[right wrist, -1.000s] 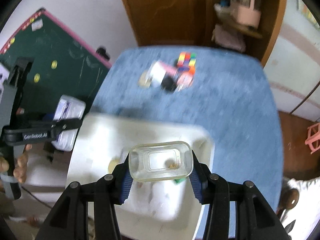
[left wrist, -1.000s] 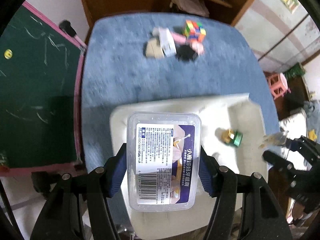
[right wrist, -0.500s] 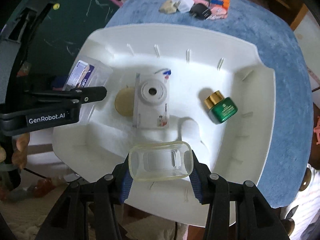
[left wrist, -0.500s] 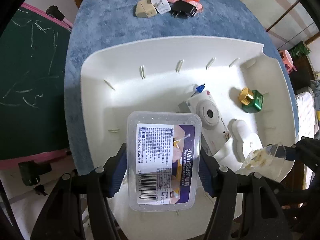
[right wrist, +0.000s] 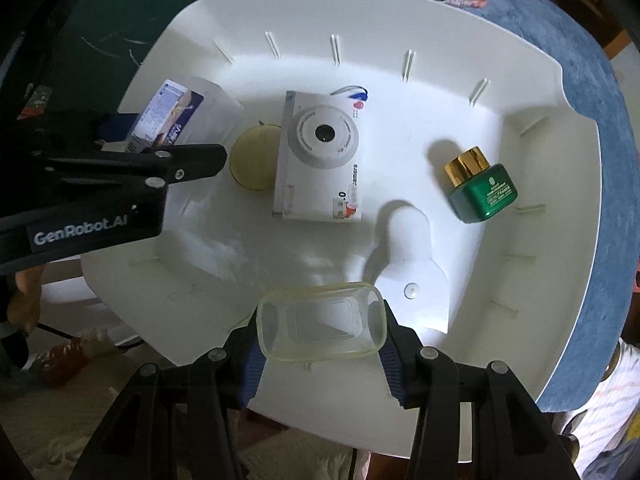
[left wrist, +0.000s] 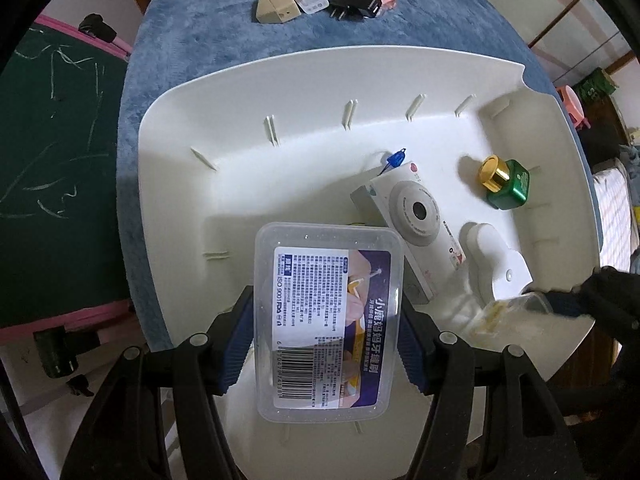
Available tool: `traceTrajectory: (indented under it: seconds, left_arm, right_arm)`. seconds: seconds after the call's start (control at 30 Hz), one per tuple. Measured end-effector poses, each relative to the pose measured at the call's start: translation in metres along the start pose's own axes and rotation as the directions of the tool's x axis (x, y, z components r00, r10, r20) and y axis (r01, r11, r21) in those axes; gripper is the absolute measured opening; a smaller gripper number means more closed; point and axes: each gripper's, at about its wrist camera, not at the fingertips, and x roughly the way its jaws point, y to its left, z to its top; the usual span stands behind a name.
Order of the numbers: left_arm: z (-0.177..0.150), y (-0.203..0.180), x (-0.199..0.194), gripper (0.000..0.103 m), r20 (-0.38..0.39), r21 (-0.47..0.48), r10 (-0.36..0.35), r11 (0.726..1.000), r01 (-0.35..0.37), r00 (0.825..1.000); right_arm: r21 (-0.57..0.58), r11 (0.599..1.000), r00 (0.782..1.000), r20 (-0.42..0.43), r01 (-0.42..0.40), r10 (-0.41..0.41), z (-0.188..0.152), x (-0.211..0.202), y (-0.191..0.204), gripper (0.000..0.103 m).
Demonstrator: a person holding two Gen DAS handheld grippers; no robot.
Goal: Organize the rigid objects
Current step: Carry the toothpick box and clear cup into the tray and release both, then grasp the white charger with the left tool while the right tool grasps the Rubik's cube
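Grippers over white tray (right wrist: 532, 92) on blue counter (left wrist: 208, 28). Left gripper (left wrist: 326, 334) pinching labelled box (left wrist: 328, 316) above tray's near-left part. Right gripper (right wrist: 322, 330), just been opening, pads against clear cup (right wrist: 322, 326) near tray's near edge. Camera (right wrist: 320, 156), green bottle (right wrist: 482, 192) inside tray.

"GenRobot.AI" on left hand-held gripper (right wrist: 120, 148)

Round yellowish disc (right wrist: 253, 158) half under the white camera (right wrist: 320, 156); label print on clear box (left wrist: 328, 320) unreadable.
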Motion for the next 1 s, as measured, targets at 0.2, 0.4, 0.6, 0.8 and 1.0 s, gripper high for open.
traceTrajectory:
  seconds: [0.2, 0.4, 0.6, 0.8, 1.0]
  left_arm:
    - [0.0, -0.001, -0.007, 0.078, 0.013, 0.003, -0.014, 1.0, 0.014, 1.0]
    - [-0.002, -0.004, -0.017, 0.078, 0.032, -0.002, -0.034, 0.999, 0.034, 0.999]
    - [-0.003, -0.002, -0.027, 0.079, 0.048, -0.021, -0.041, 0.999, 0.042, 0.998]
    - [0.002, -0.001, -0.036, 0.079, 0.073, -0.024, -0.042, 0.999, 0.043, 0.996]
    - [0.007, -0.003, -0.044, 0.079, 0.091, -0.021, -0.041, 0.999, 0.043, 0.995]
  right_arm:
    - [0.019, 1.0, 1.0, 0.012, 0.001, -0.001, 0.002, -0.001, -0.003, 0.073]
    - [0.006, 1.0, 0.999, 0.027, 0.016, -0.017, 0.002, -0.007, -0.005, 0.073]
    - [-0.002, 1.0, 0.998, 0.047, 0.032, -0.031, -0.003, -0.013, -0.002, 0.073]
    - [0.001, 0.999, 0.997, 0.066, 0.043, -0.043, -0.011, -0.022, -0.001, 0.073]
    - [0.005, 0.999, 0.995, 0.085, 0.051, -0.051, -0.013, -0.03, -0.007, 0.073]
